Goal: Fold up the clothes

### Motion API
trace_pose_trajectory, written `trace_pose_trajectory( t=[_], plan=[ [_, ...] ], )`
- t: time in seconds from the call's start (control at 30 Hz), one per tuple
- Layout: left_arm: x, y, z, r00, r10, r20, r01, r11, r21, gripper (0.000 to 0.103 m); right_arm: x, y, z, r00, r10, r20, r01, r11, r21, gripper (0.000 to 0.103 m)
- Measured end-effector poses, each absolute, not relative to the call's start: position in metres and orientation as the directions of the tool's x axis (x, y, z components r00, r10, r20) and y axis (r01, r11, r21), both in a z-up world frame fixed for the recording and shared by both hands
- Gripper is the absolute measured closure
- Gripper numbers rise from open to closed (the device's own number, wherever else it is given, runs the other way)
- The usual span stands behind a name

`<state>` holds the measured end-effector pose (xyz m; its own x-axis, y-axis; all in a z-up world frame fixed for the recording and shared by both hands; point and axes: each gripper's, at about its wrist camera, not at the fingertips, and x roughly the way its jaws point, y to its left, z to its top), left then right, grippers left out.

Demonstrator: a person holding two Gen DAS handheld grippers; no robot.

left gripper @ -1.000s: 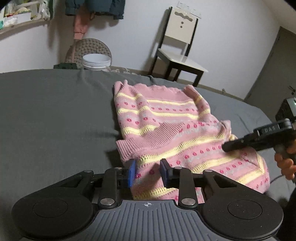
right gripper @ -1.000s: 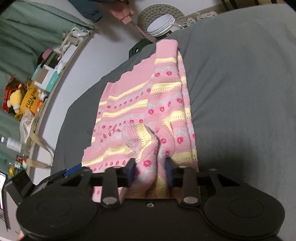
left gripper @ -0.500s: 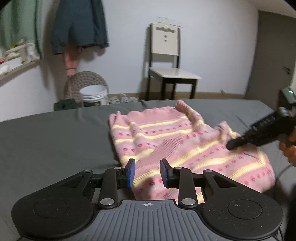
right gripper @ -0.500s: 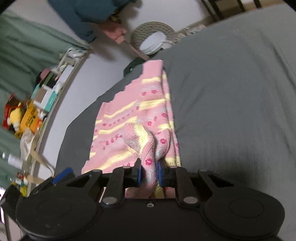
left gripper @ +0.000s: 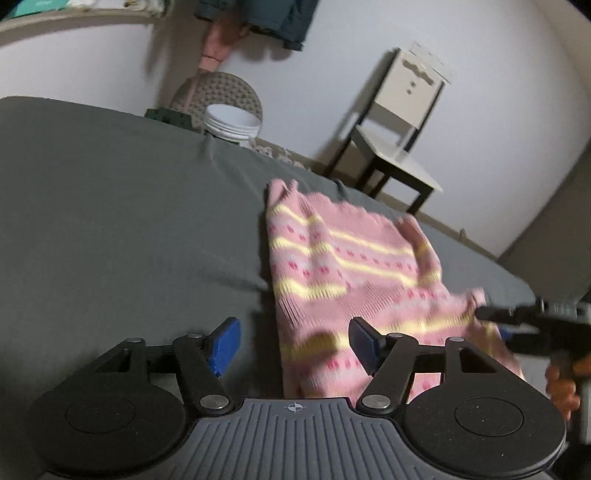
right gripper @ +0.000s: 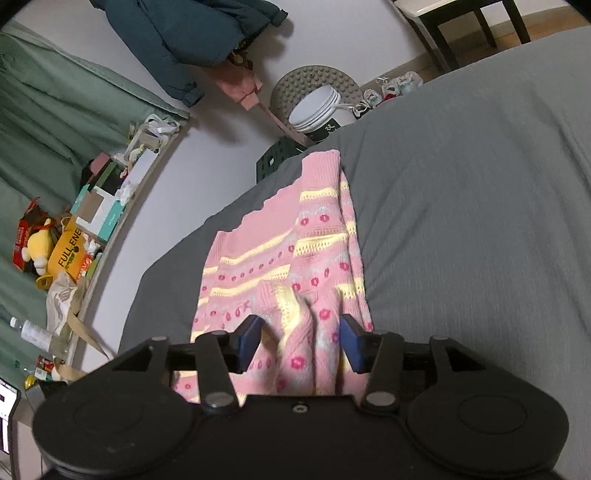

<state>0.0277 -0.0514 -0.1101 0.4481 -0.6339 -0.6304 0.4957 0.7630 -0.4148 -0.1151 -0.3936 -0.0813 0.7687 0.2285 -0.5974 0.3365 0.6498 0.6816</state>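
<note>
Sweater (left gripper: 343,273): pink knit w/ yellow stripes + red dots, lying on grey bed (left gripper: 110,221), partly folded; far end reaches toward bed edge nearest the wall. Left-wrist view is motion-blurred, so detail is soft.
Sweater, right view (right gripper: 280,266): near end bunched into raised folds running between the tongs; rest lies flat, scalloped hem on the left.
Left gripper (left gripper: 293,345): jaws spread wide, blue pads apart, holding nothing. Sweater's near left edge sits in the gap, closer to the right pad; left pad is over bare bed.
Right gripper (right gripper: 299,343): jaws apart, blue pads either side of the bunched knit. Pads look close to the fabric but not squeezing it; can't tell if they touch.
Right gripper, left view (left gripper: 532,325): black, coming in from the right at the sweater's right corner, tip at the fabric edge. Person's hand (left gripper: 561,384) is on the grip below it.
Bed: grey sheet, mostly bare left of the sweater in left view + right of it in right view.
Chair (left gripper: 402,129): white seat, dark legs, by the wall beyond the bed.
Bucket (right gripper: 321,110): white, on the floor past the bed edge, round mat behind it.
Coat (right gripper: 192,33): dark teal, hanging on the wall.
Shelf (right gripper: 92,206): cluttered w/ boxes, yellow plush toy, bag; green curtain behind.
</note>
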Motion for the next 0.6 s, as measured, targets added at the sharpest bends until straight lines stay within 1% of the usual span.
trace_pose_trajectory(
  t=[0.03,0.1,0.13,0.17,0.2,0.27,0.3,0.4,0.47,0.5,0.57,0.6],
  plan=[
    [0.031,-0.054,-0.112,0.447,-0.626,-0.639,0.485,0.770,-0.415,0.064,-0.114,-0.394,-0.082,0.768,0.226,-0.599,0.338,0.651,0.680,0.057],
    [0.036,-0.059,-0.119,0.441,-0.611,-0.658,0.464,0.783,-0.415,0.072,-0.112,-0.395,-0.084,0.771,0.233,-0.593,0.333,0.646,0.687,0.056],
    [0.037,-0.060,-0.122,0.432,-0.614,-0.660,0.465,0.779,-0.421,0.085,-0.111,-0.395,-0.084,0.772,0.234,-0.591,0.331,0.646,0.688,0.056],
    [0.036,-0.061,-0.124,0.424,-0.618,-0.662,0.469,0.775,-0.423,0.090,-0.111,-0.395,-0.085,0.772,0.234,-0.591,0.332,0.645,0.689,0.056],
    [0.036,-0.061,-0.127,0.416,-0.621,-0.664,0.473,0.771,-0.425,0.090,-0.110,-0.395,-0.086,0.772,0.234,-0.591,0.333,0.644,0.689,0.056],
    [0.031,-0.062,-0.126,0.434,-0.621,-0.653,0.496,0.769,-0.402,0.097,-0.109,-0.396,-0.087,0.770,0.234,-0.593,0.336,0.642,0.690,0.056],
    [0.029,-0.063,-0.125,0.450,-0.621,-0.641,0.504,0.770,-0.392,0.098,-0.108,-0.396,-0.088,0.769,0.235,-0.595,0.337,0.642,0.689,0.057],
    [0.027,-0.066,-0.109,0.495,-0.646,-0.581,0.552,0.750,-0.364,0.098,-0.110,-0.392,-0.082,0.777,0.220,-0.590,0.315,0.677,0.666,0.081],
    [0.019,-0.068,-0.093,0.530,-0.674,-0.515,0.607,0.725,-0.324,0.098,-0.115,-0.388,-0.075,0.792,0.213,-0.572,0.284,0.701,0.654,0.083],
    [0.014,-0.067,-0.085,0.549,-0.681,-0.484,0.628,0.718,-0.298,0.098,-0.119,-0.387,-0.070,0.807,0.216,-0.549,0.260,0.705,0.660,0.084],
    [0.006,-0.070,-0.074,0.590,-0.681,-0.434,0.654,0.718,-0.238,0.098,-0.127,-0.385,-0.059,0.841,0.211,-0.498,0.220,0.708,0.671,0.084],
    [0.005,-0.072,-0.071,0.603,-0.674,-0.427,0.657,0.723,-0.214,0.098,-0.130,-0.385,-0.054,0.854,0.208,-0.476,0.202,0.711,0.674,0.084]
  ],
)
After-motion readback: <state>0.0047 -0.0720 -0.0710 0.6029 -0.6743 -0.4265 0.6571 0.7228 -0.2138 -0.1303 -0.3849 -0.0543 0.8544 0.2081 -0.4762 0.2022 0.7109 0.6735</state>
